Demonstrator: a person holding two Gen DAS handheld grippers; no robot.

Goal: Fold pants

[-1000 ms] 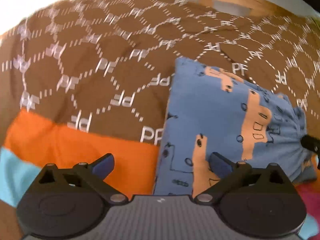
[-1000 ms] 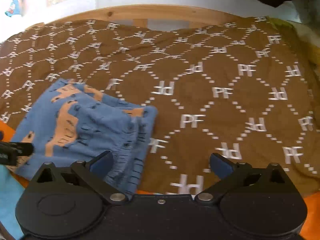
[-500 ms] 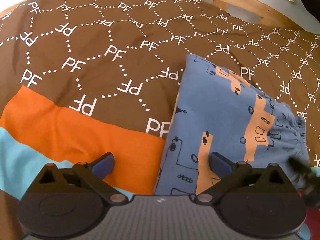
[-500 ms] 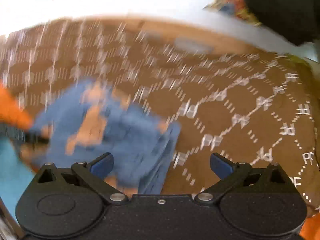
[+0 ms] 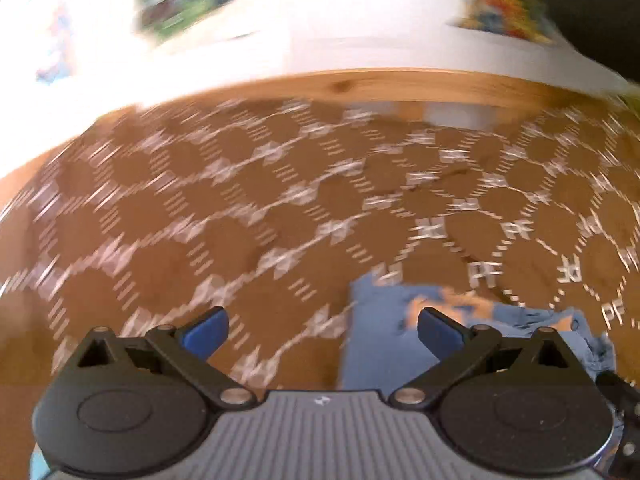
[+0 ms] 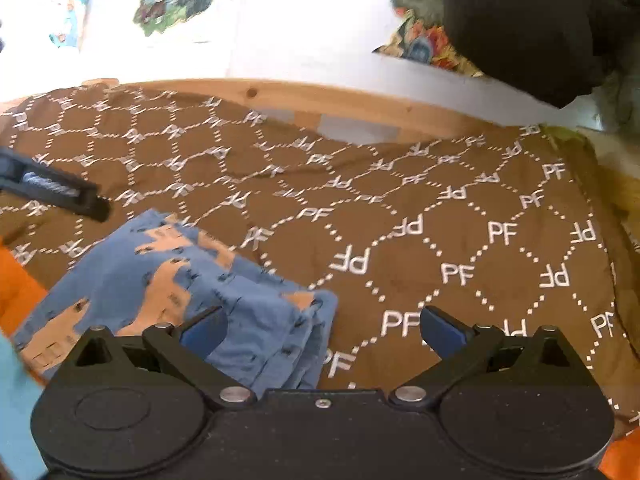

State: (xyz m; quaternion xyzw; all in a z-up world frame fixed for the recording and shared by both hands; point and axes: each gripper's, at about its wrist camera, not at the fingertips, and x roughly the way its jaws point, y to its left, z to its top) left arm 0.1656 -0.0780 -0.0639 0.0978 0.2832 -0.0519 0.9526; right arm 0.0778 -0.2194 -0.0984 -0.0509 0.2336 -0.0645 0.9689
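On brown patterned bedspread (image 6: 400, 200): folded blue pants (image 6: 168, 284), layered edges at right. Left gripper (image 5: 322, 326) and right gripper (image 6: 322, 326): both released, jaws spread, empty.

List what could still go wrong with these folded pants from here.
1. The pants lie folded on the brown bedspread, layered edges exposed near the right gripper; its open jaws could snag and unfold them.
2. The left gripper view is motion-blurred, so it is moving fast; a swing close to the pants might drag a corner.
3. The bedspread looks soft and wrinkled, so the stack may slump.
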